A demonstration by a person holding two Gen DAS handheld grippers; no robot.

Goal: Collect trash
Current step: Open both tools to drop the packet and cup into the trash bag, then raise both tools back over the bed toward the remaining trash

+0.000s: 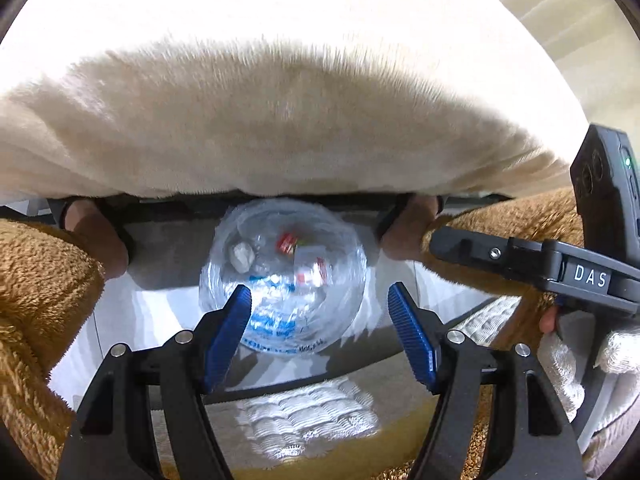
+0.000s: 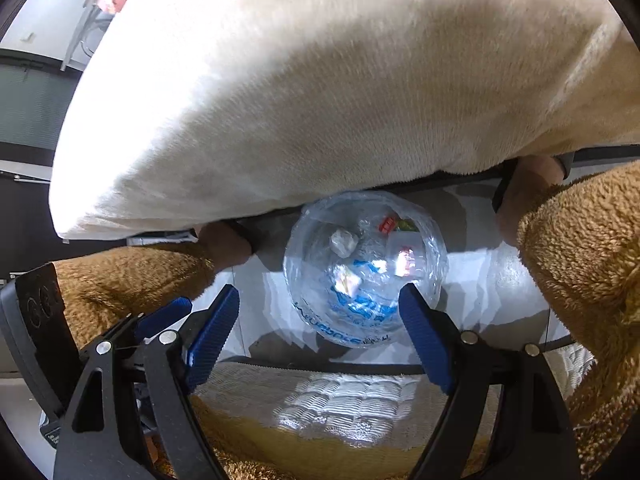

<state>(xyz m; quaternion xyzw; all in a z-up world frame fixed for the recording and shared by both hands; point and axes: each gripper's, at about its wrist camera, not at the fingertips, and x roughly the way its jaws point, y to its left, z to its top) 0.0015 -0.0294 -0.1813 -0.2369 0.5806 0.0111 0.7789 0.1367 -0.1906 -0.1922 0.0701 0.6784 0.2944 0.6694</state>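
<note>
Both jaws gape empty above the clear trash bag at frame centre. It looks light, crinkly, slippery and soft; I'd pinch its rolled rim, not the sagging middle.

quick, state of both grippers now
left gripper: open, nothing held, over the trash bin
right gripper: open, nothing held

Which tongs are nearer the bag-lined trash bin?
Left, though only narrowly. The left tongs hang open above the bag-lined trash bin, which sits nearly centred between their fingers. The right tongs, also open, hover above it too, offset so it lies toward their right finger.
</note>
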